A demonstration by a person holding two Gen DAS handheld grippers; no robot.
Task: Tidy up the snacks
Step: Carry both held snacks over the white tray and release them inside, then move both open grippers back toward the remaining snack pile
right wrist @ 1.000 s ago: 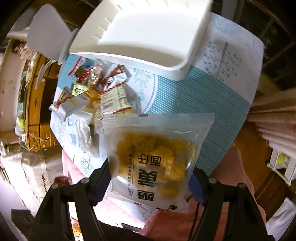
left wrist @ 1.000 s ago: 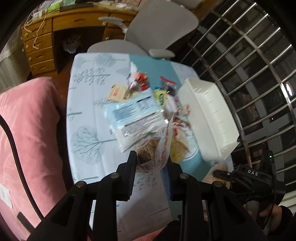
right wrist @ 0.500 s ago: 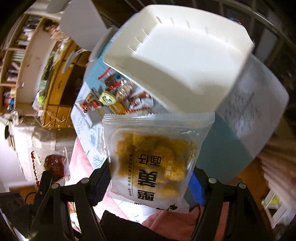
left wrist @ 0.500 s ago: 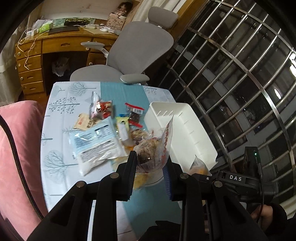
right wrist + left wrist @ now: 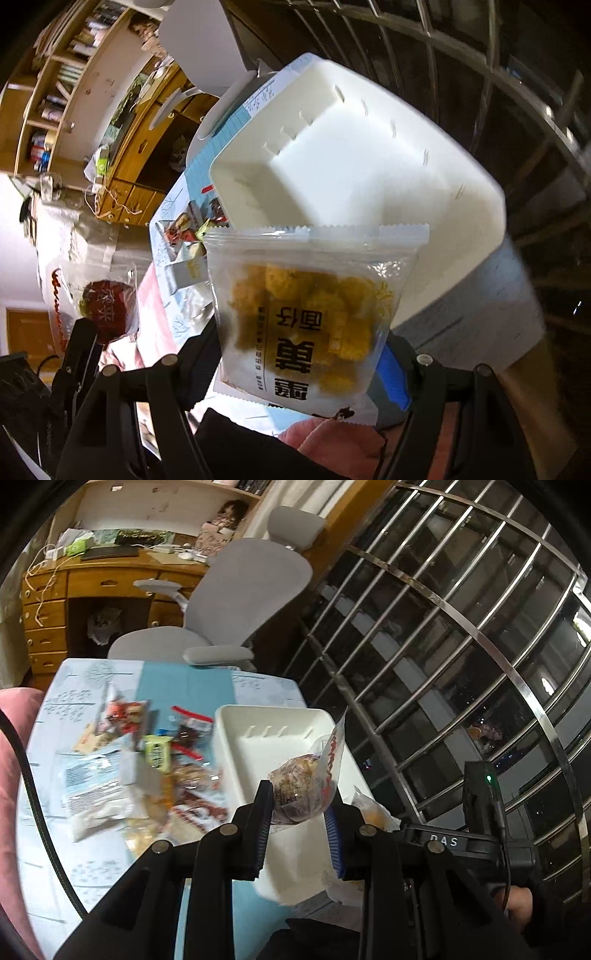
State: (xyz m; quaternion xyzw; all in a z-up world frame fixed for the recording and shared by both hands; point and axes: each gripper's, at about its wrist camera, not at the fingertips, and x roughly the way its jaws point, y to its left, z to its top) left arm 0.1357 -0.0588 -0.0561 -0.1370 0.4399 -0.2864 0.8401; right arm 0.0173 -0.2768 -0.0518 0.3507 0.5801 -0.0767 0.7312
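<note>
My left gripper (image 5: pixel 298 814) is shut on a clear bag holding a brown bun (image 5: pixel 301 784), and it hangs over the near half of the white bin (image 5: pixel 258 723). In the right wrist view, my right gripper (image 5: pixel 301 354) grips a wide clear bag of yellow crispy snacks (image 5: pixel 308 310) by its sides, just in front of the white bin (image 5: pixel 369 162). The bun bag (image 5: pixel 99 302) and the left gripper show at the lower left of that view. The bin's floor is bare where I can see it.
Several loose snack packets (image 5: pixel 147 753) lie on the blue and white tablecloth (image 5: pixel 74 867) left of the bin. A grey office chair (image 5: pixel 236 602) and a wooden desk (image 5: pixel 92 587) stand beyond the table. Metal window bars (image 5: pixel 443 646) run along the right. A pink cushion (image 5: pixel 11 775) is at the left.
Both grippers rose and swung toward the white bin with their bags. The left one moved from above the snack pile to above the bin. The right one rolled while nearing the bin.
</note>
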